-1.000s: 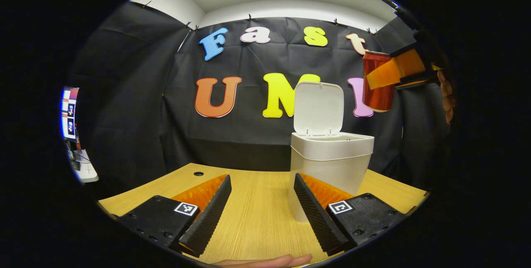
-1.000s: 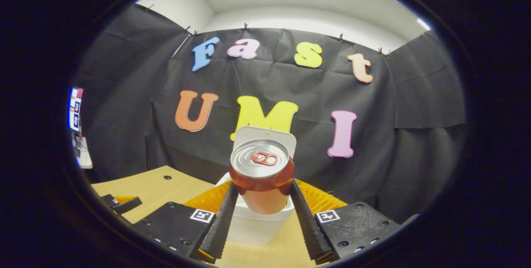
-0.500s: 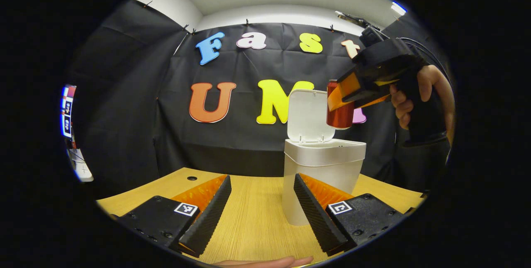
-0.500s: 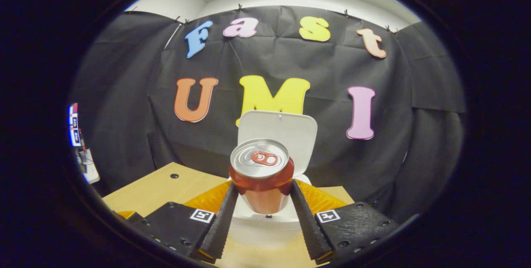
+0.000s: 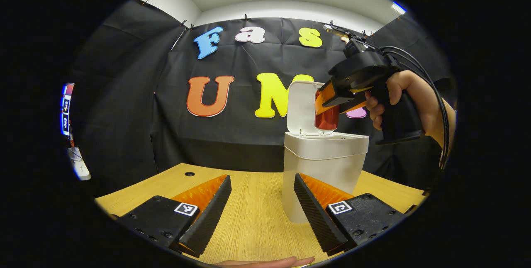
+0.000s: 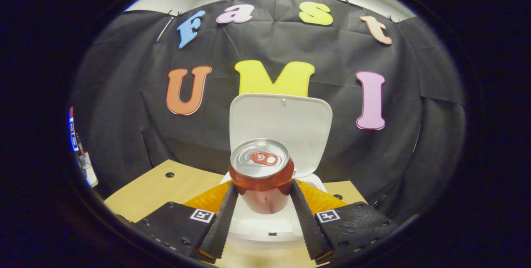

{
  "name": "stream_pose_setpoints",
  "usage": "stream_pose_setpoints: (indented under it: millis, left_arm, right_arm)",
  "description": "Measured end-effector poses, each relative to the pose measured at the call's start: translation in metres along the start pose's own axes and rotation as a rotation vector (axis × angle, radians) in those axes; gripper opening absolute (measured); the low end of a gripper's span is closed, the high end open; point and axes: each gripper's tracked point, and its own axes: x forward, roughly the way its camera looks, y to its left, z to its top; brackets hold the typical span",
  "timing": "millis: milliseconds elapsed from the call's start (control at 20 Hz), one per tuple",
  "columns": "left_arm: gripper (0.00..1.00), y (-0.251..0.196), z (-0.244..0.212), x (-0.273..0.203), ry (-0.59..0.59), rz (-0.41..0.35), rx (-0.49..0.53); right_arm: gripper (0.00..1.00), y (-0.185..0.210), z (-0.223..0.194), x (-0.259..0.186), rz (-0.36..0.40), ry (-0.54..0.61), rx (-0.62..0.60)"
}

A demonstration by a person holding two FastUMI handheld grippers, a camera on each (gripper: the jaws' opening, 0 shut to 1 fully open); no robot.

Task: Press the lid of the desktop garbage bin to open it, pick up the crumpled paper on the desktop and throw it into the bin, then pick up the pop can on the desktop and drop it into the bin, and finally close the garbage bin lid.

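I have the right gripper (image 6: 262, 208) closed on the pop can (image 6: 261, 174), both fingers (image 6: 222, 218) pressing its sides, and the can stands upright with its tab end up. From the left gripper view the can (image 5: 327, 116) hangs just above the garbage bin (image 5: 323, 168), in front of the raised lid (image 5: 300, 108), with the person's hand (image 5: 408, 102) on the handle at about 3 o'clock of the bin. The left gripper (image 5: 261, 208) idles low over the bench (image 5: 253, 210), jaws wide apart and holding nothing, the bin at its 1 o'clock. The drop looks close, I judge. To do it well I would centre the can over the opening, keep it clear of the lid so I do not knock the lid shut, lower it slightly, then part the jaws fully and lift straight up. I cannot see into the bin, so I cannot tell whether the paper lies inside.
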Motion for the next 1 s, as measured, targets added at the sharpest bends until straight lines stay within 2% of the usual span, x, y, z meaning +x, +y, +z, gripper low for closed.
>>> stream_pose_setpoints:
  millis: [500, 700, 850, 900, 1000]
  left_arm:
    - [0.98, -0.001, -0.012, 0.004, 0.035, -0.002, 0.006]
    - [0.98, 0.002, -0.015, 0.006, 0.042, 0.007, 0.012]
    - [0.98, 0.003, -0.016, 0.007, 0.048, 0.011, 0.012]
    - [0.98, 0.004, -0.018, 0.007, 0.05, 0.007, 0.014]
    - [0.98, 0.009, -0.018, 0.007, 0.052, 0.021, 0.02]
  right_arm:
    - [0.74, -0.008, -0.038, 0.054, 0.003, 0.135, 0.055]
    - [0.77, -0.006, -0.046, 0.055, 0.016, 0.163, 0.087]
    - [0.8, -0.008, -0.037, 0.051, 0.018, 0.134, 0.074]
    - [0.89, -0.009, -0.036, 0.048, 0.016, 0.126, 0.06]
    - [0.95, -0.011, -0.031, 0.043, 0.013, 0.107, 0.045]
